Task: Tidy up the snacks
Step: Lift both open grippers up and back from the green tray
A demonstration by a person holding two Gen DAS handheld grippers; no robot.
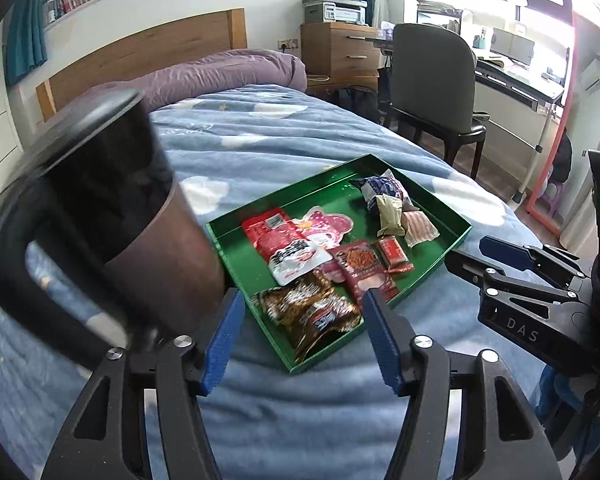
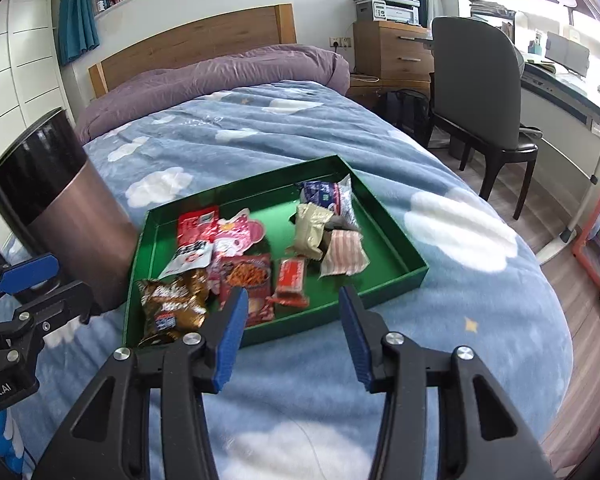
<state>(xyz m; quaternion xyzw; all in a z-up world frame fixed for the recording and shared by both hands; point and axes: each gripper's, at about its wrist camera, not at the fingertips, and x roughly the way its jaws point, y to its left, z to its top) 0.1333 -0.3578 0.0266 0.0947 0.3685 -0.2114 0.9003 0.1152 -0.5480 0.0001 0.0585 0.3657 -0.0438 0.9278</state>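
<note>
- A tall cylinder [image 2: 72, 216] with a bronze body and a glossy black top stands on the bed at the far left, just beside the tray's left wall; in the left wrist view it looms blurred and blocks most of that side.
- The left gripper [image 1: 300, 338] hangs over the blue cloud-patterned blanket [image 2: 460, 320] with its jaws partly apart and nothing between the blue pads.
- A green tray [image 2: 384, 220] lies on the blanket ahead of both grippers and holds all the snacks.
- At the tray's near left corner a brown-gold snack bag [image 2: 172, 308] leans against the front wall, closest to the left gripper's fingers.
- Behind it lie a white-and-red pouch [image 2: 190, 256], a red packet [image 2: 198, 222] and a pink cartoon-printed packet [image 2: 242, 232], overlapping one another.
- A red packet showing orange sticks [image 2: 248, 280] sits mid-tray, with a small red bar [image 2: 292, 276] just beside it on the right.
- Further right are an olive-tan wrapper [image 2: 310, 230], a striped pink-and-white packet [image 2: 344, 254] and a blue-and-white bag [image 2: 328, 196] near the tray's far corner.
- The right gripper [image 2: 294, 334] hovers in front of the tray's near wall, jaws wide apart and empty, the small red bar showing between its pads but well clear of them.
- A grey chair [image 2: 476, 92] and desk stand off the bed at the right.
</note>
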